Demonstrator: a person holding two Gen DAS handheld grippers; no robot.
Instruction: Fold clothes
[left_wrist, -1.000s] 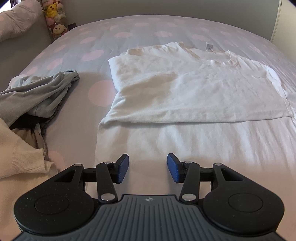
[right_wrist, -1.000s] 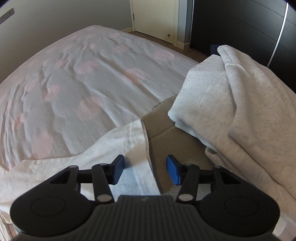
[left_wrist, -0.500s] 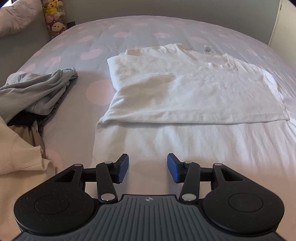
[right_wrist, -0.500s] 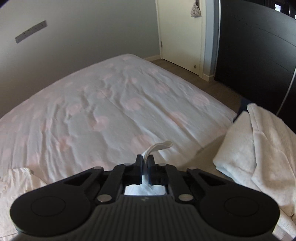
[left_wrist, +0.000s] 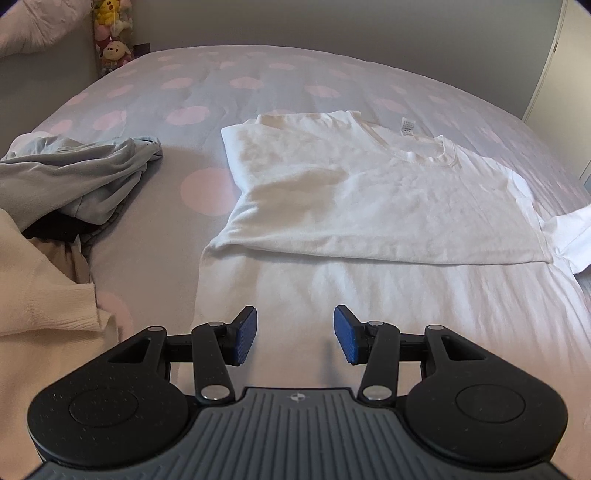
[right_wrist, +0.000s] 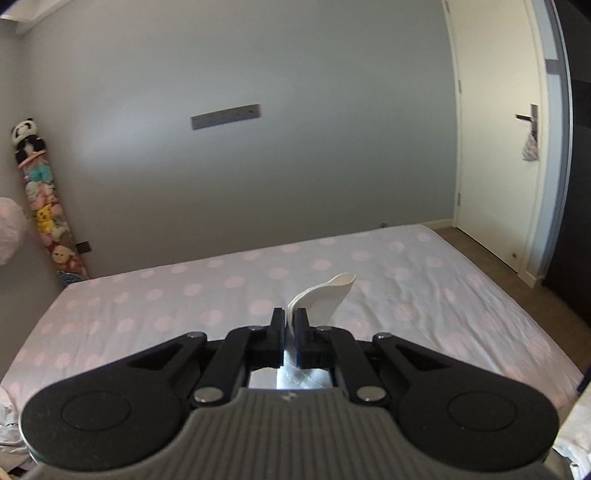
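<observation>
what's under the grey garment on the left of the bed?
Under the grey garment, a dark item shows at its near edge, next to a cream knit. The spotted bedsheet lies around it. Anything deeper in the pile is covered.

Black hand-held gripper (left_wrist: 295, 334), blue pads (left_wrist: 245, 334), silver screws

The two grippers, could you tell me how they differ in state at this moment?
The left gripper has its fingers spread wide and empty, while the right gripper is shut on a fold of the white T-shirt. The left hovers low over the shirt; the right is raised, facing the wall. Both share black bodies.
</observation>
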